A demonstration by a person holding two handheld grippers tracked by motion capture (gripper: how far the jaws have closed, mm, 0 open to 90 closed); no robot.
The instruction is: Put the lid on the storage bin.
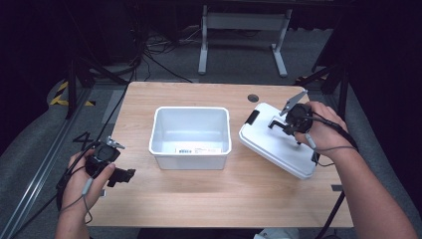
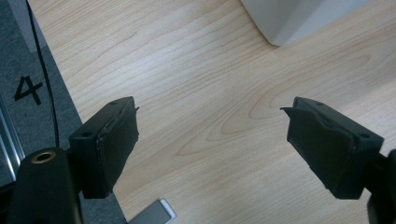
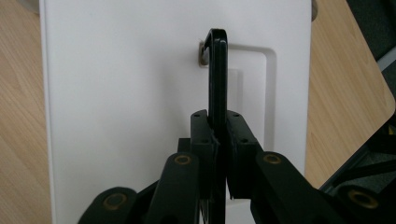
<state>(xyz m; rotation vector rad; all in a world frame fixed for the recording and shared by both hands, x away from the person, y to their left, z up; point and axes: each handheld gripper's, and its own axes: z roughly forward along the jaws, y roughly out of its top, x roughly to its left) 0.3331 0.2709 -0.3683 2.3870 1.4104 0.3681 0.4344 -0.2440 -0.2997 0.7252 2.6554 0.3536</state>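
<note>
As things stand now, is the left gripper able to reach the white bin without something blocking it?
Probably yes. The left gripper is open over bare table, and nothing lies between it and the near wall of the white bin. The lid is on the far side, held by the right gripper.

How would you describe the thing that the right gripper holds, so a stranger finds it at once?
Start at the wooden table, then go right of the open white bin in the middle. There lies a flat white lid, turned at an angle. Its black handle, pinched by the right gripper, sets it apart.
</note>
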